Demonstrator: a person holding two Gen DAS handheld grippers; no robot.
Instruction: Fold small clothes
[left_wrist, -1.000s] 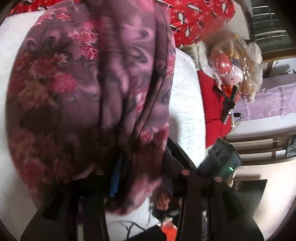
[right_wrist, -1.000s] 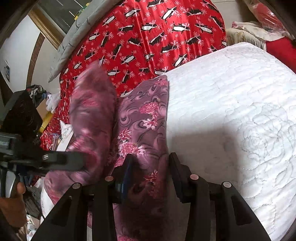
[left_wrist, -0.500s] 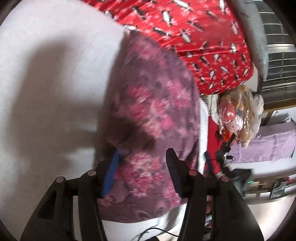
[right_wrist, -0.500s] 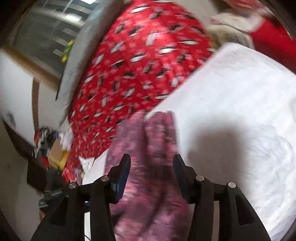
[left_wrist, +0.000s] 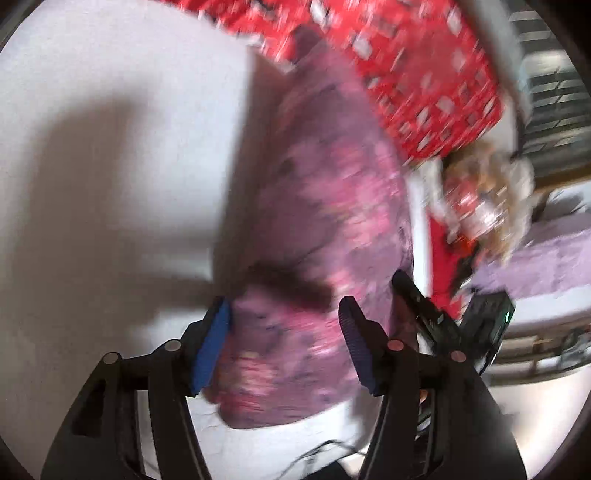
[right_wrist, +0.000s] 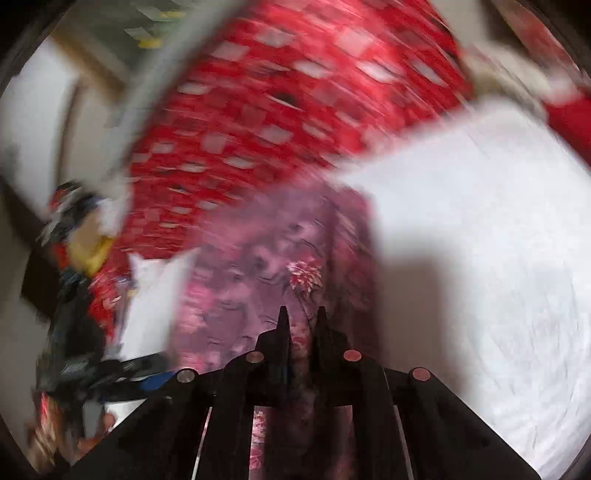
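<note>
A purple cloth with pink flowers (left_wrist: 332, 206) lies folded on the white quilted bed (left_wrist: 110, 147). My left gripper (left_wrist: 284, 325) is open above the cloth's near end, nothing between its blue pads. In the right wrist view the cloth (right_wrist: 273, 258) lies ahead on the white bed (right_wrist: 480, 258). My right gripper (right_wrist: 301, 314) has its fingers nearly together over the cloth; whether cloth is pinched between them is unclear. Both views are blurred by motion.
A red blanket with a white pattern (right_wrist: 277, 110) covers the far end of the bed. A bag of soft toys (left_wrist: 487, 199) and purple bedding (left_wrist: 535, 266) lie beyond the bed's right edge. The right gripper's body (left_wrist: 480, 325) shows beside the left gripper.
My left gripper has let the cloth fall flat on the bed and stays open over it. My right gripper's fingers have closed from wide open to nearly together. Both cameras are swinging.
</note>
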